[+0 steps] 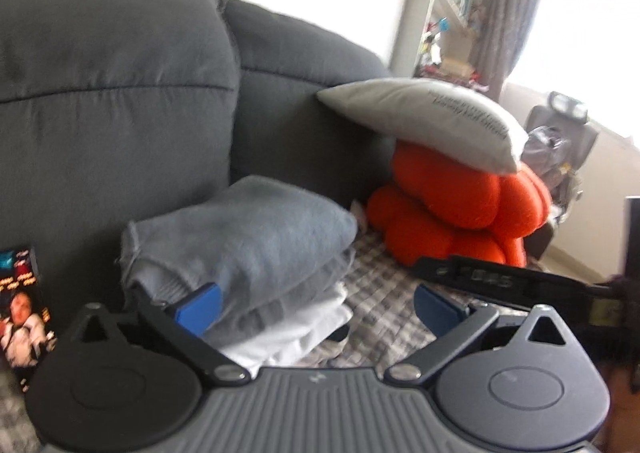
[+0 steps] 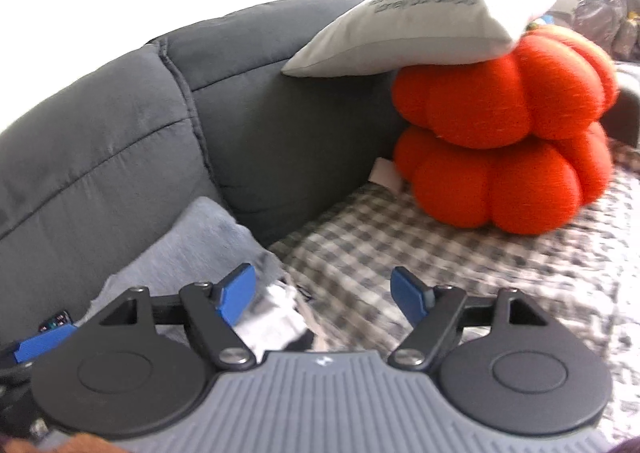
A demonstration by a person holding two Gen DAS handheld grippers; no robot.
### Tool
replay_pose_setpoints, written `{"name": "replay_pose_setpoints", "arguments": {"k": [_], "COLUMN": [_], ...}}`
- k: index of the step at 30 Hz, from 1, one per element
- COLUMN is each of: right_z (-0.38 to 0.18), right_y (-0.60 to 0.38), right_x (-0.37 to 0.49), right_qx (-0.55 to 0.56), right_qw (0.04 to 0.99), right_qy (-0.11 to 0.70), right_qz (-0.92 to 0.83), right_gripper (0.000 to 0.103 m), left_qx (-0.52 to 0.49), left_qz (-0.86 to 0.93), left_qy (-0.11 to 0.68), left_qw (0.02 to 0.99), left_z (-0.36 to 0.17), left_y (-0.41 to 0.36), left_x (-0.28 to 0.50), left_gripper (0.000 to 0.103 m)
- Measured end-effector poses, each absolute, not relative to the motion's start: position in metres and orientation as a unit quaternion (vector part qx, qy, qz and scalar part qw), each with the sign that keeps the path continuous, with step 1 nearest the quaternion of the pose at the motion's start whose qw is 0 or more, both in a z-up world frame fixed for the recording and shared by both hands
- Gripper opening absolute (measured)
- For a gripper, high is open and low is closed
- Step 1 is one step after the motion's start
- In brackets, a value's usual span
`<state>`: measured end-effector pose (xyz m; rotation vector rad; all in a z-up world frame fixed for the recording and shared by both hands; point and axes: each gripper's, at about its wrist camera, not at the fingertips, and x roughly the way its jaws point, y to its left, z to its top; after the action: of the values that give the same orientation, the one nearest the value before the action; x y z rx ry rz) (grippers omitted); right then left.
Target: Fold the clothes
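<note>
I have both claws wide open and holding nothing. My left gripper [image 1: 316, 307] hangs in front of the clothes stack [image 1: 248, 253], which sits on the checked blanket [image 1: 384, 293] against the sofa [image 1: 120, 93] back. Its left pad [image 1: 198, 309] is at the stack's near edge; I cannot tell whether it touches. The stack is a folded grey garment [image 1: 240, 229] on top of white ones [image 1: 296, 333].

From the right wrist, my right gripper [image 2: 324, 301] hovers over the blanket just right of the stack [image 2: 192, 249], its left pad [image 2: 236, 299] in front of the white layers [image 2: 276, 317].

Further right of the stack, well apart from it, an orange cushion [image 1: 452, 209] stands on the blanket with a grey pillow [image 1: 428, 121] resting on top. Left of the stack, a printed box [image 1: 24, 313] leans against the sofa.
</note>
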<state>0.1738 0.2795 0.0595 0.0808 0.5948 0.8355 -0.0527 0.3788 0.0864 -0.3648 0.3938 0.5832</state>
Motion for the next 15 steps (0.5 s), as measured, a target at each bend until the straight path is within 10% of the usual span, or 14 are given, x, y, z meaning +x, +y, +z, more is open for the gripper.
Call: {"name": "replay_pose_setpoints", "arguments": {"k": [3,15], "right_z": [0.058,0.065], "right_y": [0.267,0.261], "right_x": [0.168,0.143], "right_qx": [0.034,-0.018], "right_qw": [0.876,0.872], "right_qy": [0.282,0.297], "right_qz": [0.390,0.388], "right_gripper": [0.103,0.103], "left_qx": [-0.176,-0.195], "left_qz": [0.301,0.360], "left_qy": [0.213,0.269], "left_qw": [0.913,0.872], "left_z": [0.087,0.087], "left_y": [0.369,0.363], "left_x": [-0.052,-0.056], "left_gripper": [0.103,0.103]}}
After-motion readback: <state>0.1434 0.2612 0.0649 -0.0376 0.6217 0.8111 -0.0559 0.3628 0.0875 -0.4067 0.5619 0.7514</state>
